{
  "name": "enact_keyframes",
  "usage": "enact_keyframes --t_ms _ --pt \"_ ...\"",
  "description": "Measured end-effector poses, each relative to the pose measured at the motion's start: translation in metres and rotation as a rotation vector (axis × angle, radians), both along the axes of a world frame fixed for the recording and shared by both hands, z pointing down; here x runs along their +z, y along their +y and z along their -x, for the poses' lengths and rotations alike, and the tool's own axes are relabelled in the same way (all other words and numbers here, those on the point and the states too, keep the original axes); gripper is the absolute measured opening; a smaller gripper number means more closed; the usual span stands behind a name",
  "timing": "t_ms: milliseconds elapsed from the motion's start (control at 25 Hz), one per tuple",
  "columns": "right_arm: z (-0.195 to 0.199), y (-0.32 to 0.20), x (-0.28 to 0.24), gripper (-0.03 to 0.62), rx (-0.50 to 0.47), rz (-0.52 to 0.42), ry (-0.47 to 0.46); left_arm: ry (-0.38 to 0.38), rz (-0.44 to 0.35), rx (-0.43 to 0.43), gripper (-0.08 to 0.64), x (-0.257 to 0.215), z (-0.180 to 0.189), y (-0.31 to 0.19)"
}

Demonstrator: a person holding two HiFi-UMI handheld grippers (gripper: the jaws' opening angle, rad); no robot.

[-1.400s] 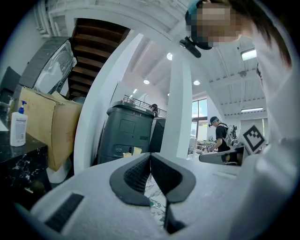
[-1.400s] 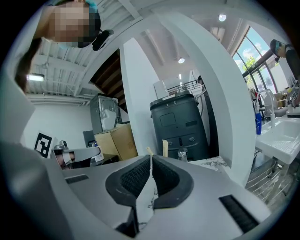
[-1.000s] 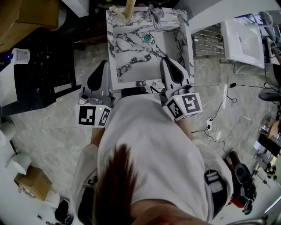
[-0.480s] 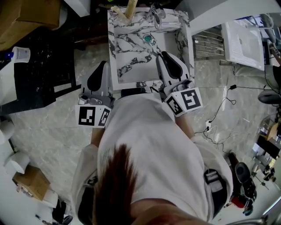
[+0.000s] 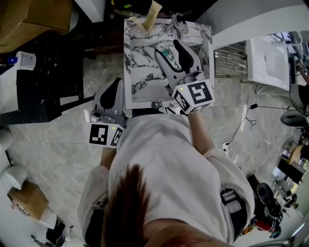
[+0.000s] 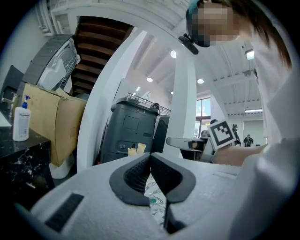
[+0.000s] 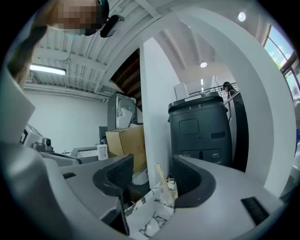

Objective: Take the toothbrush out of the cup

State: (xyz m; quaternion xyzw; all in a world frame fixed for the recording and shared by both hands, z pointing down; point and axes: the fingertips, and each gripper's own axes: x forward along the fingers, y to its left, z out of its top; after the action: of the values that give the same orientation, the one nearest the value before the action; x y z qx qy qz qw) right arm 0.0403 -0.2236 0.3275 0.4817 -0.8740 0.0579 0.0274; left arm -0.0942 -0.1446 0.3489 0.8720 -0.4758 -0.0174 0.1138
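Toothbrush point(image 5: 153, 10), a pale tan stick, stands tilted in a clear cup point(image 7: 171, 191) at the far left corner of a marble-patterned sink point(image 5: 145, 82), seen from above by a camera on the person's head.

At the far left, a white pump bottle point(image 5: 24, 60) sits on a black counter point(image 5: 43, 82), with a cardboard box point(image 5: 34, 14) behind it.

Next comes the left gripper point(image 5: 115, 83), held just outside the sink's near left corner. It is clenched: in the left gripper view its dark pads meet at the tips with nothing between them.

In the middle, the sink has a teal drain plug point(image 5: 165, 52) in its basin and a chrome faucet point(image 5: 179, 23) on the far rim, just right of the toothbrush.

The right gripper point(image 5: 170, 52) reaches over the basin and points toward the far end. Its jaws are opening and grasp nothing. In the right gripper view the toothbrush and cup show through the gap between the pads, farther ahead and untouched.

To the right of the sink stands a metal rack point(image 5: 229, 46).
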Motion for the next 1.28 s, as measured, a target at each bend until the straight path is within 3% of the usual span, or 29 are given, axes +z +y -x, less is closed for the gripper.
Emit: enact_keyframes --t_ms 240,480,800,1280 --pt "0.023 -0.055 0.025 0.247 0.022 0.009 0.073 0.001 0.038 0.006 0.015 0.013 0.002 -0.015" --pt "0.04 -0.107 0.08 0.282 0.081 0.089 0.168 0.012 0.075 0.017 0.015 0.025 0.001 -0.035" --pt "0.042 -0.15 0.113 0.285 0.139 0.145 0.184 0.027 0.124 0.029 0.015 0.041 -0.001 -0.058" --pt "0.009 -0.177 0.117 0.285 0.233 0.153 0.164 0.042 0.149 0.062 0.015 0.048 -0.01 -0.068"
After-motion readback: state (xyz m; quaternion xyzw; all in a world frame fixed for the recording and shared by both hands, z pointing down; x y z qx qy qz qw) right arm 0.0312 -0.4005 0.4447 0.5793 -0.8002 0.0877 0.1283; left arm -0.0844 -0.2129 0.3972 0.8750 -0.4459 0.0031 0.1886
